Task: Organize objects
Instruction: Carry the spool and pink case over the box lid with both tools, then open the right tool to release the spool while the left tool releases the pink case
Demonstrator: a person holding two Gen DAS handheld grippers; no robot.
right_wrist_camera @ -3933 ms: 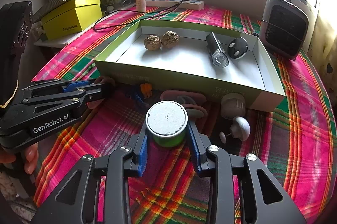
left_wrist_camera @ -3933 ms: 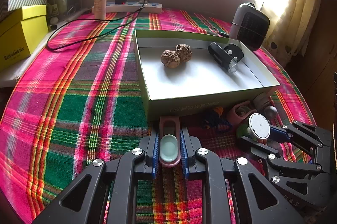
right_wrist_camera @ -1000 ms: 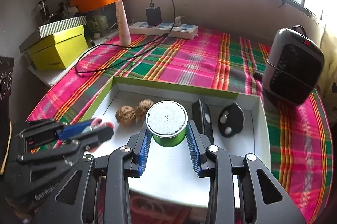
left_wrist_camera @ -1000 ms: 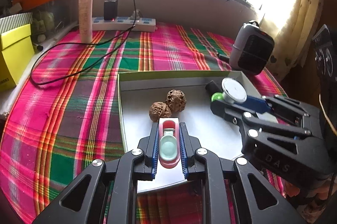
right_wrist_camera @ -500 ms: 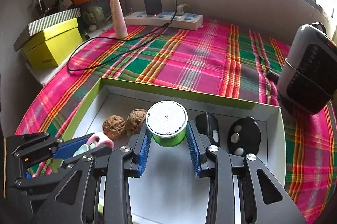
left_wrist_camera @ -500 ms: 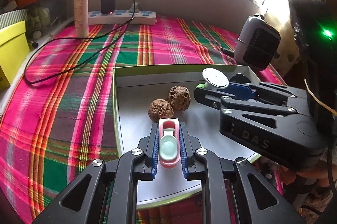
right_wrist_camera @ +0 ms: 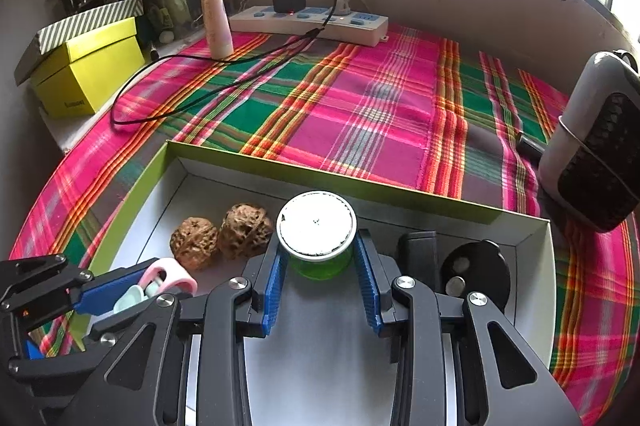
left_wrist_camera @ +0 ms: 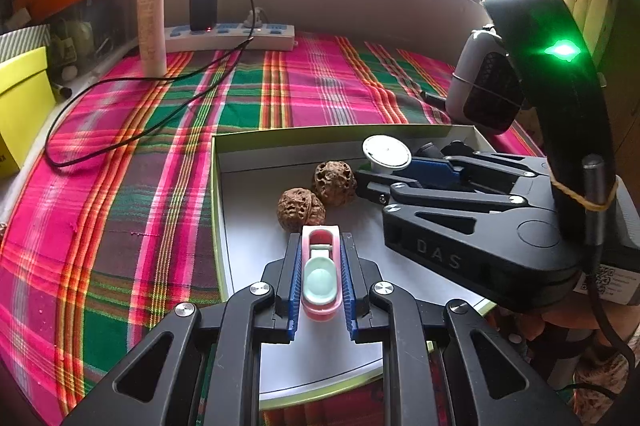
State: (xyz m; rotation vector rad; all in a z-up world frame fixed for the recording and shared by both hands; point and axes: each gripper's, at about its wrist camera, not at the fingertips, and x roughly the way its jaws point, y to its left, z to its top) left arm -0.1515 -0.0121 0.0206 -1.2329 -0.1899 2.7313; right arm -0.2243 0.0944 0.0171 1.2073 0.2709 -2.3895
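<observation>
Here the left gripper [left_wrist_camera: 320,278] clamps a pink clip [left_wrist_camera: 321,272] over the shallow box [right_wrist_camera: 256,163], just short of two walnuts [right_wrist_camera: 222,236]. Beside it, the right gripper [right_wrist_camera: 318,276] grips a green white-lidded jar [right_wrist_camera: 318,234] above the box floor on the plaid worktop [right_wrist_camera: 380,98].
</observation>
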